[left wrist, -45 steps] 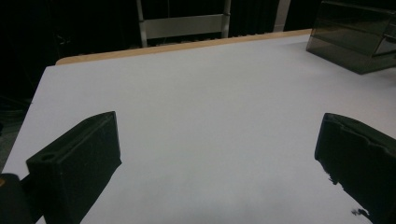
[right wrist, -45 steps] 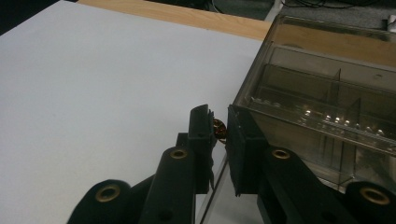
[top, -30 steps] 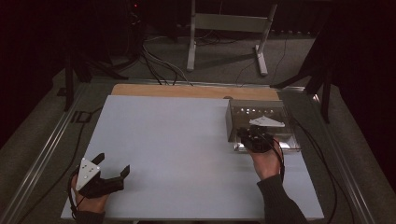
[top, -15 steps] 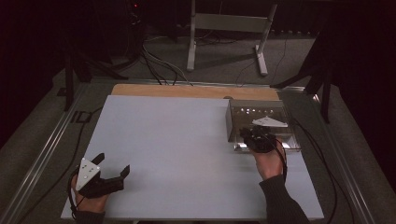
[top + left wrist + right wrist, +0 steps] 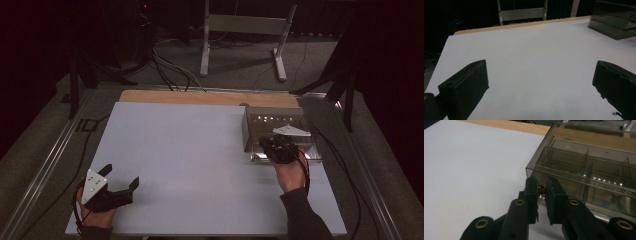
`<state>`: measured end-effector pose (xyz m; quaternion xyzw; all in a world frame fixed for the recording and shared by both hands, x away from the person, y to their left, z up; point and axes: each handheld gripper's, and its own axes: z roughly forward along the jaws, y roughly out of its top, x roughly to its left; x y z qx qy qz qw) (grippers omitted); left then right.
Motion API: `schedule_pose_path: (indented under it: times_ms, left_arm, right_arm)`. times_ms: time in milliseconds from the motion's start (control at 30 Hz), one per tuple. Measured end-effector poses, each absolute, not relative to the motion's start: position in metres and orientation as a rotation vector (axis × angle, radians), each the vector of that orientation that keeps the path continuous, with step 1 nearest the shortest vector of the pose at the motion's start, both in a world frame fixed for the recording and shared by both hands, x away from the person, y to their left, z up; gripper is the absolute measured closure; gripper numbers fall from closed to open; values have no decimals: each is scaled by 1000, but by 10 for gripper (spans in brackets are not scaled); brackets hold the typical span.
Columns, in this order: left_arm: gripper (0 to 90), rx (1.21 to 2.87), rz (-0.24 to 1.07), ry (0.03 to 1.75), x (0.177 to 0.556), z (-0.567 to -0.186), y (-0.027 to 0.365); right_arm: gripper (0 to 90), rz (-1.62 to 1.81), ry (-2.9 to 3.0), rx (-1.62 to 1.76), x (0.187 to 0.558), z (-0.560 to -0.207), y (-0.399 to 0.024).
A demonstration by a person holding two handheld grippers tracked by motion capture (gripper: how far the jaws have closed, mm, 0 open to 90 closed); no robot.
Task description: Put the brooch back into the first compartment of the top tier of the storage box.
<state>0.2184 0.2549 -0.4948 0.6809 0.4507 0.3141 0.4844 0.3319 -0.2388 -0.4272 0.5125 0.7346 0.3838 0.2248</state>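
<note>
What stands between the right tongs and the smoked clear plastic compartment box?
Nothing visible does. The right tongs sit nearly shut, right at the near wall of the smoked clear plastic compartment box, with bare white table beside them. A small brownish thing shows past the tips; I cannot tell whether it is gripped.

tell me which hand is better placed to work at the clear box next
Right. The right hand-held gripper is at the clear box, jaws nearly closed at its front; the left hand-held gripper rests open, far across the table.
</note>
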Motion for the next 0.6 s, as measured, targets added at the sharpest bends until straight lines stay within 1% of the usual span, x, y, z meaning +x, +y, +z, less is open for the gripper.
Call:
schedule_pose_path:
  times_ms: [600]
  left_arm:
    - [9,1659,764,1098,219,-495,254]
  right_arm:
    - [811,1021,2032,1451,334,-437,-254]
